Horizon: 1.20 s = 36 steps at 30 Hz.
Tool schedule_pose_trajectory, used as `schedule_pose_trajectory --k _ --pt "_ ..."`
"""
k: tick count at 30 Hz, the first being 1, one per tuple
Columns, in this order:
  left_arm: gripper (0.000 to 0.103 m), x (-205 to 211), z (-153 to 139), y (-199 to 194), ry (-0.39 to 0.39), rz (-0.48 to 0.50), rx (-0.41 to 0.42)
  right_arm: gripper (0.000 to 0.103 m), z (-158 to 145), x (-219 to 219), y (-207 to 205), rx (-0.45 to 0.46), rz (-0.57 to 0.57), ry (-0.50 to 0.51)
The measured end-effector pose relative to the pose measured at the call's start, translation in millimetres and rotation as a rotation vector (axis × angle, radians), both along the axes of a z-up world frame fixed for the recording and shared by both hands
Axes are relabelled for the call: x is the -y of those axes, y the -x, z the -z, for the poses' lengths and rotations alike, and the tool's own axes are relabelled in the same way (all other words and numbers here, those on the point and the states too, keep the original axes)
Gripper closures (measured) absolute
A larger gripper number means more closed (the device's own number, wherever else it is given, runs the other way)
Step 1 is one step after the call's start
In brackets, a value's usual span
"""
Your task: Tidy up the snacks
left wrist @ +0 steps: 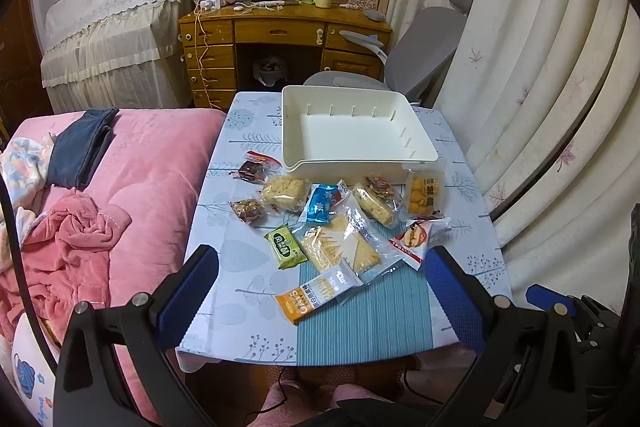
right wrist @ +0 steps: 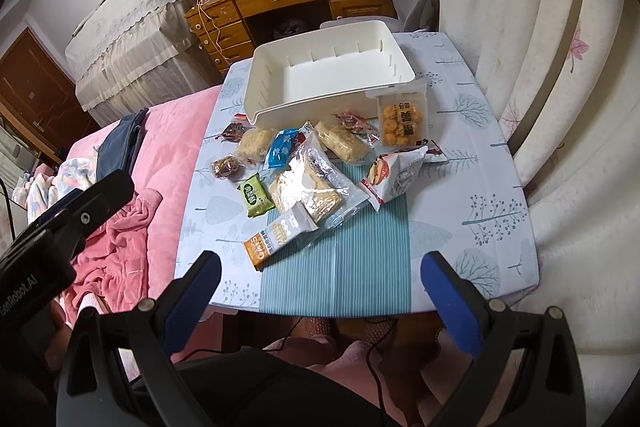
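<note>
An empty white bin [left wrist: 356, 131] [right wrist: 332, 79] stands at the far end of a small table [left wrist: 240, 307] [right wrist: 480, 211]. In front of it lie several wrapped snacks: an orange-and-white bar [left wrist: 316, 293] [right wrist: 278, 233], a green pack [left wrist: 286, 247] [right wrist: 255, 195], clear cracker packs [left wrist: 340, 247] [right wrist: 308, 187], a blue pack [left wrist: 320, 203] [right wrist: 282, 147], rice-crisp blocks [left wrist: 286, 191] [right wrist: 344, 141], a biscuit bag [left wrist: 424, 193] [right wrist: 400, 121] and a red-white bag [left wrist: 416, 237] [right wrist: 394, 173]. My left gripper [left wrist: 322, 277] hovers open above the table's near edge. My right gripper [right wrist: 320, 281] is open too, holding nothing.
A bed with a pink blanket [left wrist: 132, 195] [right wrist: 132, 203] adjoins the table's left side. Curtains [left wrist: 520, 67] [right wrist: 520, 7] hang close on the right. A wooden desk [left wrist: 280, 39] and a grey chair [left wrist: 424, 59] stand beyond the table. A person's knees [left wrist: 312, 399] sit under its near edge.
</note>
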<state>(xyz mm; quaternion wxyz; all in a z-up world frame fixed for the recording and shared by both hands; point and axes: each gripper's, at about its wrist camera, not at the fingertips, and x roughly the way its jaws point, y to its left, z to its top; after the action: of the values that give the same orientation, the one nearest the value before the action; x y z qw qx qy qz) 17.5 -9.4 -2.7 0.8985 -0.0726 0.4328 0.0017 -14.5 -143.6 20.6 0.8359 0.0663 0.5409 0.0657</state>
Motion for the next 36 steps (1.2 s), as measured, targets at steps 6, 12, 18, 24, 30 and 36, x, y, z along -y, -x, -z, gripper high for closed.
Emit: schedule_pose_trajectory --k 6,12,18,24,30,36 --pt "0.0 -1 0 2 0.01 -0.012 -0.003 0.003 0 0 0 0.0 0.001 -0.003" --pt "0.0 2 2 3 0.031 -0.016 -0.014 0.003 3 0 -1 -0.012 -0.018 -0.008" --pt "0.0 2 6 3 0.056 -0.059 -0.039 0.003 8 8 -6 -0.038 -0.08 -0.023" --pt "0.0 0 19 6 0.068 -0.131 -0.1 0.003 19 16 -14 -0.071 -0.123 -0.046" --pt "0.0 -6 34 10 0.103 -0.182 -0.14 0.003 35 21 -23 -0.126 -0.147 -0.078" --pt "0.0 -16 46 -1 0.086 -0.186 -0.206 0.003 44 21 -35 -0.163 -0.138 -0.118"
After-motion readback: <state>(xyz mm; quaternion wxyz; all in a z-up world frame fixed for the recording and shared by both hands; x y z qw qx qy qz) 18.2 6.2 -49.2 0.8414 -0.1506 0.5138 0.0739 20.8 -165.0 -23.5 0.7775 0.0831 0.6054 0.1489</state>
